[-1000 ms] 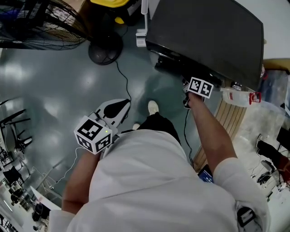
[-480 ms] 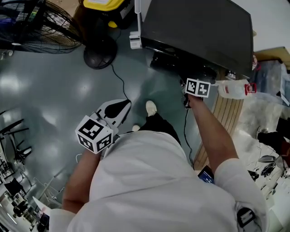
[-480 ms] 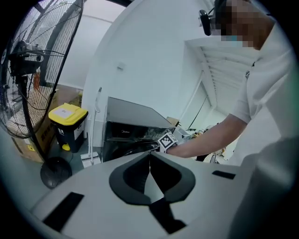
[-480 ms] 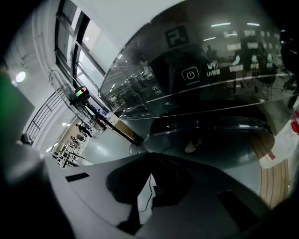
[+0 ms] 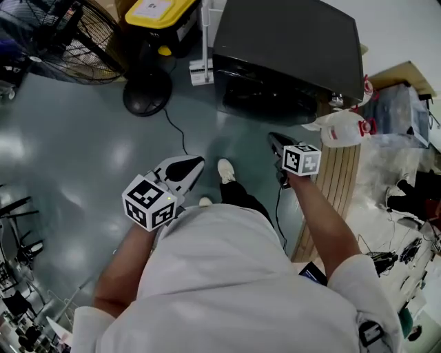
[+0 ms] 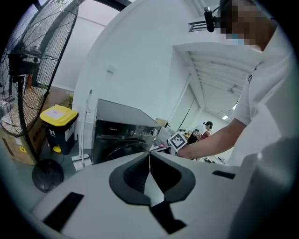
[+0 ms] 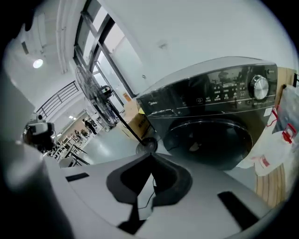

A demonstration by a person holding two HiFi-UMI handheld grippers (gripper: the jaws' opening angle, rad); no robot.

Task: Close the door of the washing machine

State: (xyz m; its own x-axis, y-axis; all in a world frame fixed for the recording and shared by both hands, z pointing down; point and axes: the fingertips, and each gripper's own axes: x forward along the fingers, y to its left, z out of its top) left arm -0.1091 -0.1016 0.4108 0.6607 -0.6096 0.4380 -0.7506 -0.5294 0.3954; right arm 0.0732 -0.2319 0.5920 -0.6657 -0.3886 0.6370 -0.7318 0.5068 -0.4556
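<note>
We look steeply down from the head, over a white-shirted torso [image 5: 227, 276], onto the glossy grey floor [image 5: 83, 158] and the dark, boxy front-loading washing machine [image 5: 289, 55]. Our left gripper view faces that machine from farther back, our right gripper view from close. All three share it.

- The floor [image 5: 76, 145] is smooth, grey-blue and glossy, with pale patches of reflected light.
- A black pedestal fan [image 5: 65, 31] stands at the far left, its round base [image 5: 146, 91] on the floor, with a thin cable [image 5: 180, 131] running close by.
- A yellow-lidded bin [image 5: 162, 15] sits beside the white wall [image 6: 140, 60].
- Tall dark-framed windows [image 7: 100, 46] rise behind the fan.
- Slatted pale wood [image 5: 341, 186], perhaps a pallet, lies at the right.
</note>
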